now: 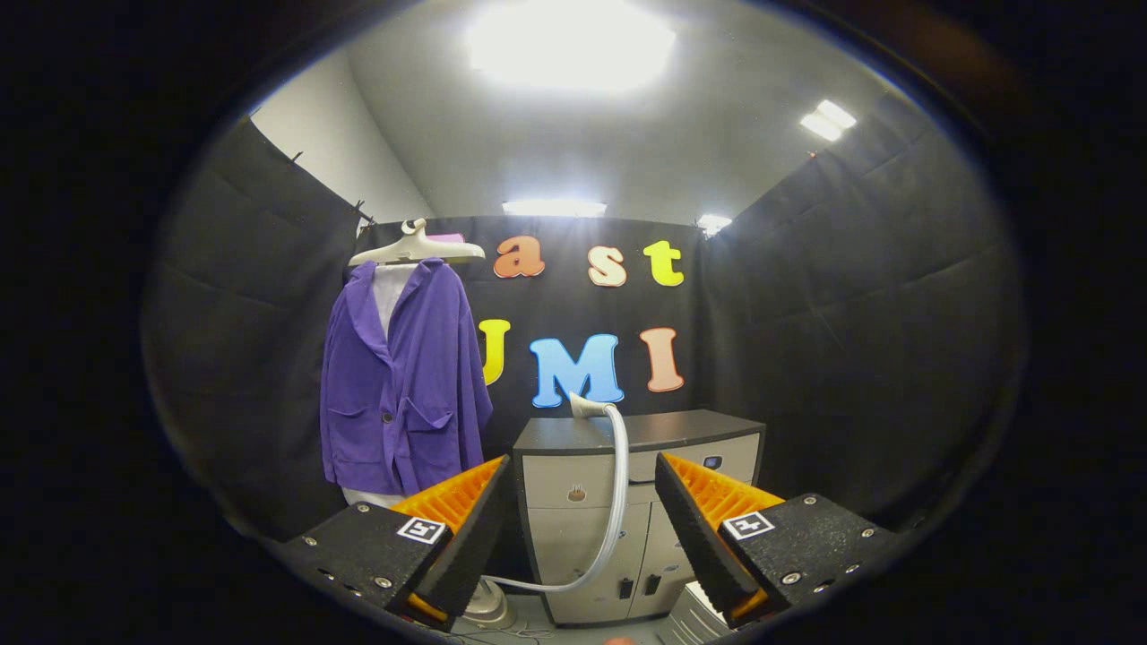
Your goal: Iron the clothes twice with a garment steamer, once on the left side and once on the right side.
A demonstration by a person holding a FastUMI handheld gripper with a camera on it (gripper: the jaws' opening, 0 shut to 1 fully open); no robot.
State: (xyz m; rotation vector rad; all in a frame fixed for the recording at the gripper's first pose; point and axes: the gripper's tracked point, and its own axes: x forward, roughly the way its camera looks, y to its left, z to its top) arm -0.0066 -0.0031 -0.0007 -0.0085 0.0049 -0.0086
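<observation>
— Steamer head point(584, 406) first: where is it?

— Lying on top of the grey cabinet point(645, 430), at about twelve o'clock from the tongs point(582, 502) and well beyond their tips. Its pale hose point(616, 502) runs down the cabinet front in the gap between the two fingers, then curves toward seven o'clock to a rounded base point(488, 609) on the floor, just beside the left finger. That base is partly hidden, so I can only say it looks like the steamer's body.

— And the tongs themselves?

— Spread wide, holding nothing. The hose shows between them but lies far ahead, not touching either finger.

— The clothes?

— A purple jacket point(403, 385) hangs on a pale hanger point(414, 251) against the black cloth wall point(806, 313), at roughly ten o'clock from the tongs, beyond the left finger and well apart from it. Something white shows at its collar and below its hem. The jacket front faces the camera, with two patch pockets low down.

— How do jacket and steamer head sit to each other?

— The jacket is at nine o'clock of the steamer head, near the cabinet's left edge; whether cloth and cabinet touch I cannot tell.

— Anything on the cabinet front?

— Drawers and lower doors with small dark handles.
</observation>
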